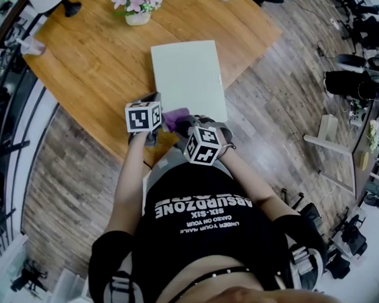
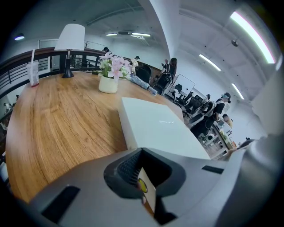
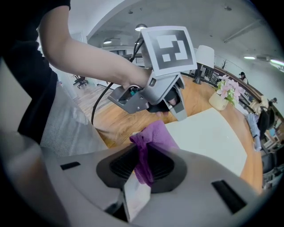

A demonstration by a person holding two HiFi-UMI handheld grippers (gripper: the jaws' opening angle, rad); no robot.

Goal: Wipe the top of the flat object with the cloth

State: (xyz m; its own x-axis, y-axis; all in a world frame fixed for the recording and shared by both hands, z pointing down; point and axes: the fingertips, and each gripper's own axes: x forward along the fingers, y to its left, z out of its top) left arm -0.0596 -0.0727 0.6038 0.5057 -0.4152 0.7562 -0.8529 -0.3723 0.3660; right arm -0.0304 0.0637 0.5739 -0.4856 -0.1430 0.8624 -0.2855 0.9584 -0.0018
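The flat object (image 1: 188,76) is a pale rectangular slab lying on the wooden table (image 1: 93,70). It also shows in the left gripper view as a flat object (image 2: 158,125) and in the right gripper view as a flat object (image 3: 212,133). My right gripper (image 1: 181,125) is shut on a purple cloth (image 1: 175,120) at the slab's near left corner. The cloth (image 3: 150,144) bunches up between the right gripper (image 3: 143,174) jaws. My left gripper (image 1: 150,100) hovers just left of that corner, and the left gripper (image 2: 143,185) is shut with nothing in it.
A white pot of pink flowers (image 1: 137,9) stands behind the slab. A lamp (image 2: 71,41) and a cup with a straw (image 2: 32,73) are at the table's far left. The table's near edge (image 1: 124,157) runs close to the person's body. Office chairs and people are far behind.
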